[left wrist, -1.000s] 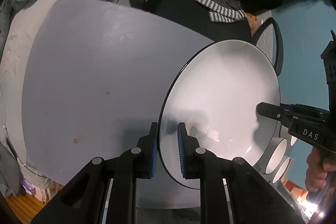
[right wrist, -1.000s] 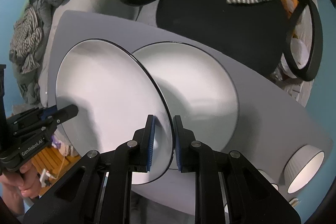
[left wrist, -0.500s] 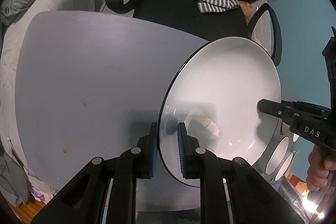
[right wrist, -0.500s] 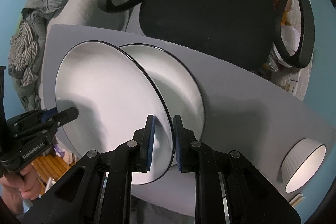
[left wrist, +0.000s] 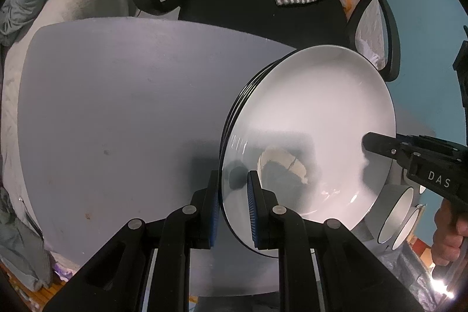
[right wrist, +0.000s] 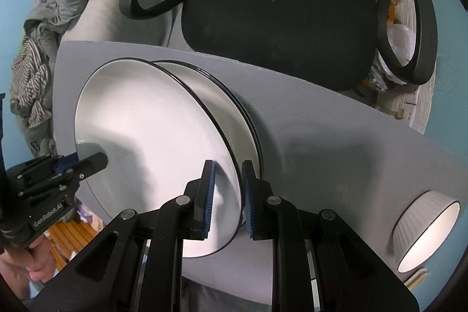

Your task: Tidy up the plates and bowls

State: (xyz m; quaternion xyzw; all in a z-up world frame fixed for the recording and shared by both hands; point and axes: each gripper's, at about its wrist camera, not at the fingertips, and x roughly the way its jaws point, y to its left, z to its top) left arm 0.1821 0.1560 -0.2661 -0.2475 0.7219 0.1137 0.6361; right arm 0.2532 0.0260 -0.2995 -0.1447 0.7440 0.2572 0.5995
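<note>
Since plate (left wrist: pixel 316 119) is stiff, glazed, slick and breakable: clamped at opposite rims by left fingers (left wrist: pixel 232 205) and right fingers (right wrist: pixel 227 201), over stack (right wrist: pixel 234 95).

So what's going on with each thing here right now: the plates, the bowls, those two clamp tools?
Top plate: held in the air by opposite rims, over the stack.
Plate stack: resting on the table.
Left gripper: shut on the top plate's rim.
Right gripper: shut on the opposite rim.
Bowl: on its side on the table, empty.
Other bowls: on their sides, nested together.
</note>
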